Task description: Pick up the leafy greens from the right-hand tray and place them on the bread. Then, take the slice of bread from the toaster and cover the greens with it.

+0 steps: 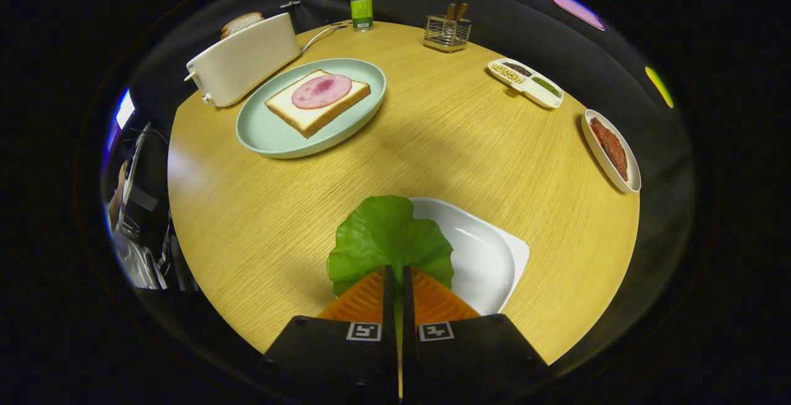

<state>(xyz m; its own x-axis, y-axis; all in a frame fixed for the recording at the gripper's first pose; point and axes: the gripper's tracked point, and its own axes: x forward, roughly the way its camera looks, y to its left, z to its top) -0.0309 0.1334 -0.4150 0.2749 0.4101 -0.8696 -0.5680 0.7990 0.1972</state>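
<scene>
1. The gripper (395,272) sits at the bottom centre of the frame with its jaws drawn narrow, both pressing on the stem edge of the leafy greens (386,241). The leaf fans out just ahead of them, overlapping the near-left rim of the white tray (494,256).

2. The step in hand, as I judge it, is the carry — grasp made, leaf not yet on the bread. Whether the leaf is lifted clear of the tray I cannot tell.

3. The target lies in the upper left of the frame: the slice of bread (315,108) with a round of ham (321,91) on it, on the green plate (272,136), well apart from the tray across bare desk (432,145).

4. Keep the grip steady; the hold is only on the leaf's edge, so a quick swing could let it flap or slip.

5. Lift before travelling, so the leaf clears the plate's rim.

6. Come in over the ham and lower the leaf flat — centred, so it does not hang far over the crust.

7. Stay clear of the toaster (244,59) just beyond the plate; its bread slice (242,21) is for later.
</scene>
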